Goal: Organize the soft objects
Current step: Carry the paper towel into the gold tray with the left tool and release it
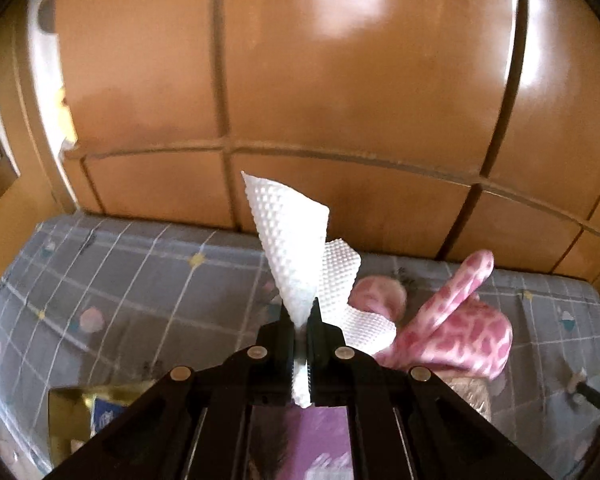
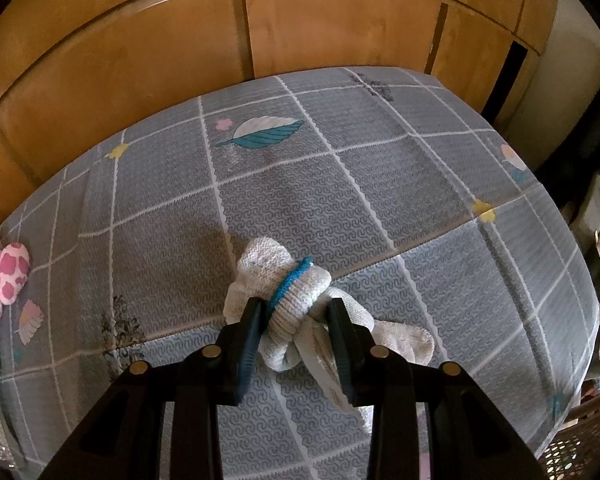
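My left gripper [image 1: 300,320] is shut on a white embossed paper towel [image 1: 290,240], which sticks up in front of it above the bed. A pink-spotted plush toy [image 1: 460,328] lies on the bed just right of the left gripper; it also shows in the right wrist view [image 2: 2,276] at the far left. My right gripper [image 2: 296,308] has its jaws around a bundle of white knit gloves with a blue cuff band [image 2: 288,284], touching it on both sides, just above the grey checked bedsheet [image 2: 300,184].
Wooden wardrobe doors [image 1: 340,80] stand behind the bed. A woven basket [image 1: 472,396] sits under the plush toy. A purple item [image 1: 320,440] and a yellow pack [image 1: 84,408] lie below the left gripper. A perforated basket [image 2: 580,444] stands at the bed's right edge.
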A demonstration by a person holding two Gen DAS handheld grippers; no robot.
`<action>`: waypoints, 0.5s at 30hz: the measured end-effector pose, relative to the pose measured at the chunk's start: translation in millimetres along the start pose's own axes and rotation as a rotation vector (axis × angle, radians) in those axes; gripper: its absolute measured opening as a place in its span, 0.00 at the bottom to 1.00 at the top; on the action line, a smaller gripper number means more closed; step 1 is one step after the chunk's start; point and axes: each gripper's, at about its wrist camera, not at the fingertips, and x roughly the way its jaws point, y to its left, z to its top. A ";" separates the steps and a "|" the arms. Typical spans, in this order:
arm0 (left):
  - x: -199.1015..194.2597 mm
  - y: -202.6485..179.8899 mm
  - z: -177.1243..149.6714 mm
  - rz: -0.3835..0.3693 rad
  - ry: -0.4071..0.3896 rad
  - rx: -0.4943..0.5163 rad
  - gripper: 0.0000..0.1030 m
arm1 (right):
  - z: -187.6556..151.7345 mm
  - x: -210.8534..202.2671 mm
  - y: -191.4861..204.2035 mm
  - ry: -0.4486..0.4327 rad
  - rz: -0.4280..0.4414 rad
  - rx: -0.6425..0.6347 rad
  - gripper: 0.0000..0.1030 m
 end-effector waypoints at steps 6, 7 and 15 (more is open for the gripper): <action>-25.5 48.0 -39.9 -0.006 0.002 -0.079 0.04 | -1.5 -1.5 3.4 -0.005 -0.021 -0.028 0.32; -30.8 53.8 -44.7 -0.003 0.003 -0.086 0.04 | -2.1 -1.5 4.3 -0.007 -0.026 -0.034 0.32; -65.8 104.9 -107.1 0.028 0.009 -0.154 0.04 | -4.4 -1.9 11.1 -0.016 -0.061 -0.081 0.32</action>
